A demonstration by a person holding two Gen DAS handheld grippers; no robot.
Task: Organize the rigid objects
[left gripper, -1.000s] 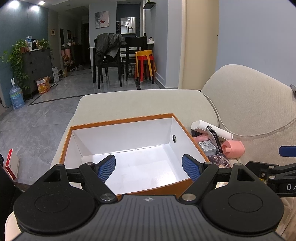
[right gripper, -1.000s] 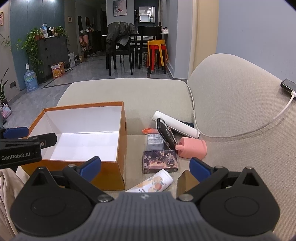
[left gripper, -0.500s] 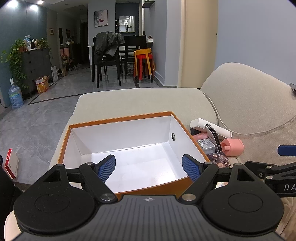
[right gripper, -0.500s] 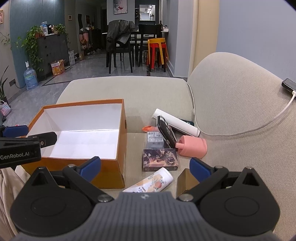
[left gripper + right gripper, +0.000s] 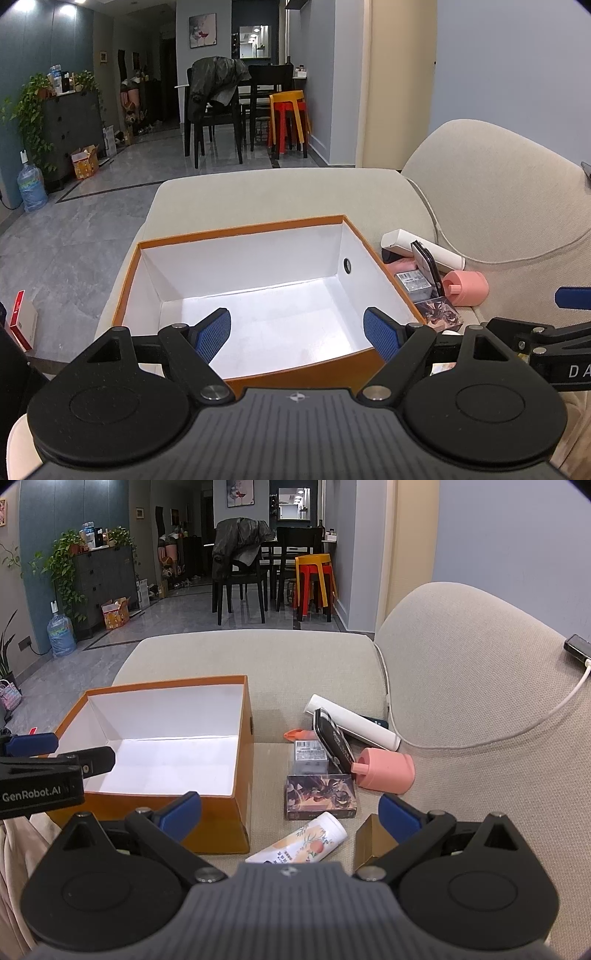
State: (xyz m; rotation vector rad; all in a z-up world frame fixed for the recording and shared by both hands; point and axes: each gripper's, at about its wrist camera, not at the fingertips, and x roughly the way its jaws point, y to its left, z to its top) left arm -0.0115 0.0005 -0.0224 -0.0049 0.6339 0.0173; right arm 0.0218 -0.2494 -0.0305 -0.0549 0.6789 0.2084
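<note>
An empty orange box with a white inside [image 5: 240, 236] [image 5: 236, 812] sits on the beige sofa. To its right lie a dark picture box [image 5: 320, 796], a peach-print can [image 5: 301, 844], a gold box [image 5: 371, 840], a pink cylinder [image 5: 384, 771] [image 5: 466, 288], a black case [image 5: 334, 744], a small clear box [image 5: 311, 757] and a white tube [image 5: 354, 723] [image 5: 421, 247]. My left gripper [image 5: 297, 332] is open and empty over the box's near edge. My right gripper [image 5: 291, 810] is open and empty, just short of the can.
A white cable [image 5: 480, 738] runs over the sofa back to a dark device [image 5: 578, 648]. Beyond the sofa are a tiled floor, dining chairs [image 5: 240, 576], stacked stools [image 5: 314, 576] and a water bottle [image 5: 61, 635]. A red-and-white box [image 5: 24, 319] lies on the floor at left.
Both grippers have risen and drawn back a little, so the box and the objects sit slightly lower in view. Both stay open and empty.
</note>
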